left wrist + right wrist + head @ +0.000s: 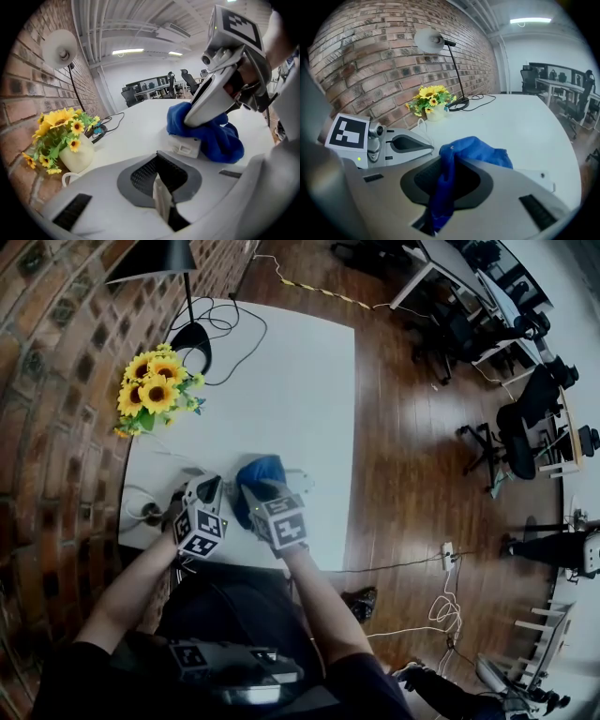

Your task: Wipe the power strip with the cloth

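Observation:
A blue cloth (261, 468) lies bunched on a white power strip (298, 481) near the front edge of the white table (300, 390). My right gripper (255, 491) is shut on the cloth (473, 150), a fold of which runs down between its jaws (440, 187). In the left gripper view the right gripper (187, 123) presses the cloth (215, 140) onto the strip's end (185, 148); part of the strip (541, 177) shows past the cloth. My left gripper (208, 482) stands just left of the cloth, jaws shut (161, 187), apart from the strip.
A vase of sunflowers (155, 390) stands at the table's left by the brick wall. A black lamp base (192, 343) with black cables sits at the back. A white cable (141, 512) lies at the front left. Wooden floor and office chairs (525, 418) lie to the right.

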Available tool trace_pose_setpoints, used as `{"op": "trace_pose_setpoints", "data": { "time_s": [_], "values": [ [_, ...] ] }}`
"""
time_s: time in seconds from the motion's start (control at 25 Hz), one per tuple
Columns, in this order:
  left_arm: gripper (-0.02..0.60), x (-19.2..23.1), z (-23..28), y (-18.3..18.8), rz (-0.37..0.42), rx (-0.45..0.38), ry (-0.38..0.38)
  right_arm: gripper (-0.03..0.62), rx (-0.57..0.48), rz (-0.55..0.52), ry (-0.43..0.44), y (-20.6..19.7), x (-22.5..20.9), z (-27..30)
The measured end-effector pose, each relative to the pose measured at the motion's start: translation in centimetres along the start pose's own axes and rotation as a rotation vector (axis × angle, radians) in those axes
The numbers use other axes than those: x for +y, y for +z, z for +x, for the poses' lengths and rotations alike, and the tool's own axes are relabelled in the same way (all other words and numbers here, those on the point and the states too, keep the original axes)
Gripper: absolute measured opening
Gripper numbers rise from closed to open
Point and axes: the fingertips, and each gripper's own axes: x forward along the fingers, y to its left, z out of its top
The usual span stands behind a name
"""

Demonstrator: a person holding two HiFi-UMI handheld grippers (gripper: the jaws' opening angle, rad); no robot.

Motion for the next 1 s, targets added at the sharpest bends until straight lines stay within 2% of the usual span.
{"op": "trace_pose_setpoints", "data": {
  "time_s": [0.48, 0.8, 1.0],
  "values": [
    [0.019, -0.1, 0.0, 0.1, -0.003, -0.013, -0.015, 0.060, -0.007, 0.061, -0.060, -0.6, -2.4, -1.7],
    [0.020, -0.1, -0.2, 0.0, -0.011, -0.010, -0.029, 0.061, -0.004, 0.079, -0.141, -1.5, -5.7, -3.8],
    [0.020, 0.0, -0.3, 0.1, -0.013, -0.016, -0.028, 0.061, 0.002, 0.080, -0.157, -1.8, -6.8, -4.6]
  ]
}}
